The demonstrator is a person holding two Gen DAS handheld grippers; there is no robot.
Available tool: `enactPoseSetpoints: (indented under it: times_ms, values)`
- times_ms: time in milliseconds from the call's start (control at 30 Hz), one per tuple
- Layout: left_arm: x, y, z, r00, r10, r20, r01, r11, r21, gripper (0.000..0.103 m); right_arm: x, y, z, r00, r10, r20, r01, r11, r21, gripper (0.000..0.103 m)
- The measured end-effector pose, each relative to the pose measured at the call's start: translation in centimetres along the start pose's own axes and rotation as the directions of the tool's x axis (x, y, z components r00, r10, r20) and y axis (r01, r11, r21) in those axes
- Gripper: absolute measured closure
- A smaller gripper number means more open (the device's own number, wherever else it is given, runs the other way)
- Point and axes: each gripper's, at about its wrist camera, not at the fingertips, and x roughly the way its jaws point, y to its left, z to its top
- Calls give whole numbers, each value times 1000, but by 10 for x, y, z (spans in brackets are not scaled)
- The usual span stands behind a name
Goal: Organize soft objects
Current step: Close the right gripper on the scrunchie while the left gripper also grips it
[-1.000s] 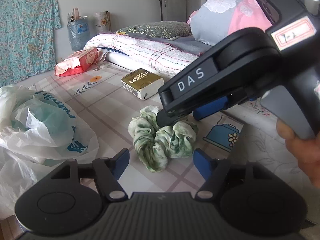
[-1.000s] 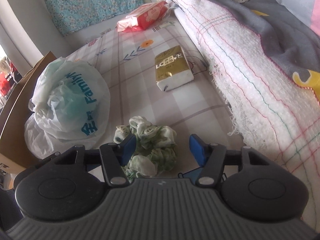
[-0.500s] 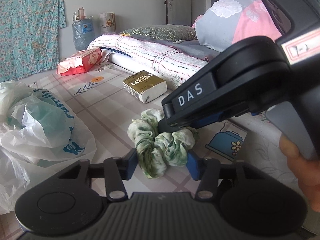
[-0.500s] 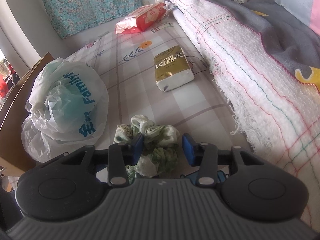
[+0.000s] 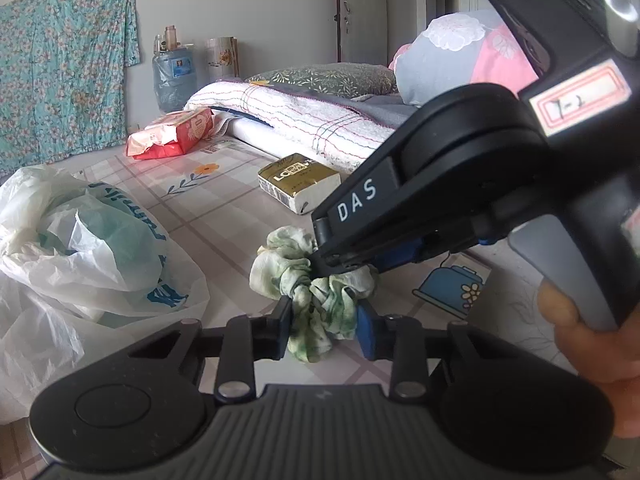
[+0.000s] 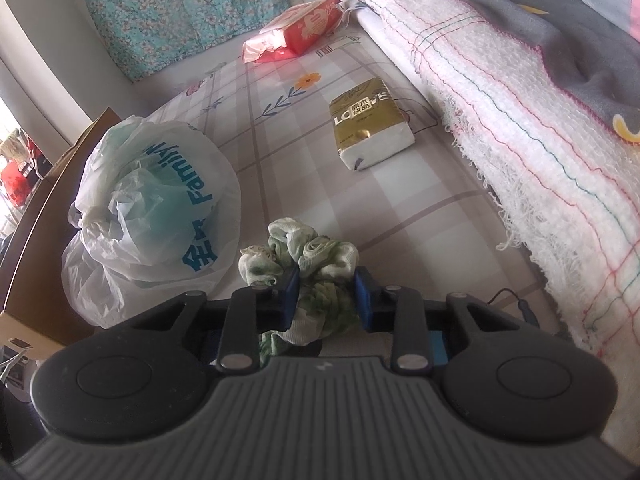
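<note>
Green-and-white scrunchie (image 5: 316, 292) lies bunched on the checked bed sheet (image 6: 400, 208), pinched from both ends: the left claw (image 5: 324, 330) and right claw (image 6: 326, 300) have just been closing and now squeeze its folds. Beyond them sits a gold tissue pack (image 6: 370, 124).
</note>
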Motion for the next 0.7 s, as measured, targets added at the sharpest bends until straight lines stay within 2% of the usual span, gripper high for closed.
enactPoseSetpoints:
  times_ms: [267,700]
  values:
    - [-11,1,-4,1000,8,20,-8,1000,0,72,-4,7,-2,1000,17,4,-17,1000,-5,77]
    - [-17,16,-12,999,30,-12,-30,998,-47,74,3,11,-2,1000,11,-8,-11,1000,-15,75]
